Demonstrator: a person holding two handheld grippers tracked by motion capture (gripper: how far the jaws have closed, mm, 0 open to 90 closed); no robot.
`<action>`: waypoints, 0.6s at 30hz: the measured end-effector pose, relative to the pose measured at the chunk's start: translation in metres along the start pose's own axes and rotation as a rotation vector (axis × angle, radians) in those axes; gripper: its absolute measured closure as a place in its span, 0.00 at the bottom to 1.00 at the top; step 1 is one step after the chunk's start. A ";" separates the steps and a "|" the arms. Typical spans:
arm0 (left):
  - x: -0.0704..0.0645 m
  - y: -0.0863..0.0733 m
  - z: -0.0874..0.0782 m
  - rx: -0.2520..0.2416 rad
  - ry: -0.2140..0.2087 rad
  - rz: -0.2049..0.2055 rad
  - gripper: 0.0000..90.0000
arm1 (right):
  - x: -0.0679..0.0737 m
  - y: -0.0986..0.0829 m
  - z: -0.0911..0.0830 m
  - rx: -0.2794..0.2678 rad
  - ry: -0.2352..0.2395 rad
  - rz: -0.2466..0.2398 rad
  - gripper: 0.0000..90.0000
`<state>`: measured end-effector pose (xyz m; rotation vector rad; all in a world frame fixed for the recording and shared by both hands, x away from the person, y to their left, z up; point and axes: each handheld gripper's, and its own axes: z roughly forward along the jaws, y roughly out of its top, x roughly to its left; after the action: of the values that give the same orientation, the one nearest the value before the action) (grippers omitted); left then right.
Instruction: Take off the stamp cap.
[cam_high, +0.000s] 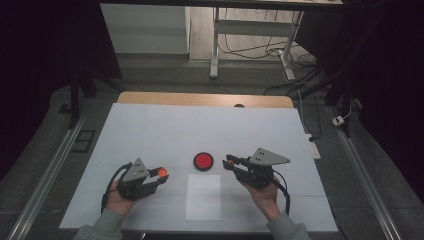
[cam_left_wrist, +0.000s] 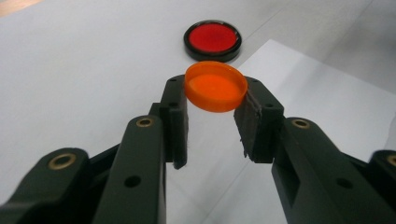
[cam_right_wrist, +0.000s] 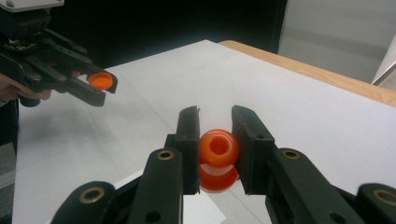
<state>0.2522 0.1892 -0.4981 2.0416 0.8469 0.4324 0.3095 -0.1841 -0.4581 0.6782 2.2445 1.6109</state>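
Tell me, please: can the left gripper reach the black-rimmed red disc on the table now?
Probably yes for reach: the black-rimmed red disc lies just ahead of the left gripper with bare table between. But its jaws already hold an orange cap, so it could not grasp the disc.

Orange cap (cam_left_wrist: 215, 87), orange spool (cam_right_wrist: 218, 158), red disc (cam_high: 203, 161) with a black rim, plain white sheet (cam_high: 203, 197), black grippers.

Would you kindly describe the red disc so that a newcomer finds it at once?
On the white table, look just beyond the paper sheet, midway between the two claws. The disc lies flat there, red with a black rim, unlike the orange cap held in the left claw.
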 end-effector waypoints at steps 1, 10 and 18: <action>0.001 -0.002 -0.002 -0.002 0.000 -0.007 0.72 | 0.000 0.000 0.000 0.001 0.000 0.000 0.80; 0.008 -0.016 -0.011 0.002 0.024 -0.044 0.72 | -0.002 -0.001 0.000 0.005 -0.007 0.002 0.80; 0.011 -0.021 -0.014 0.005 0.029 -0.054 0.72 | -0.003 -0.002 0.001 0.006 -0.011 0.002 0.80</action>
<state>0.2433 0.2133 -0.5076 2.0158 0.9198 0.4316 0.3119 -0.1859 -0.4605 0.6896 2.2429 1.5983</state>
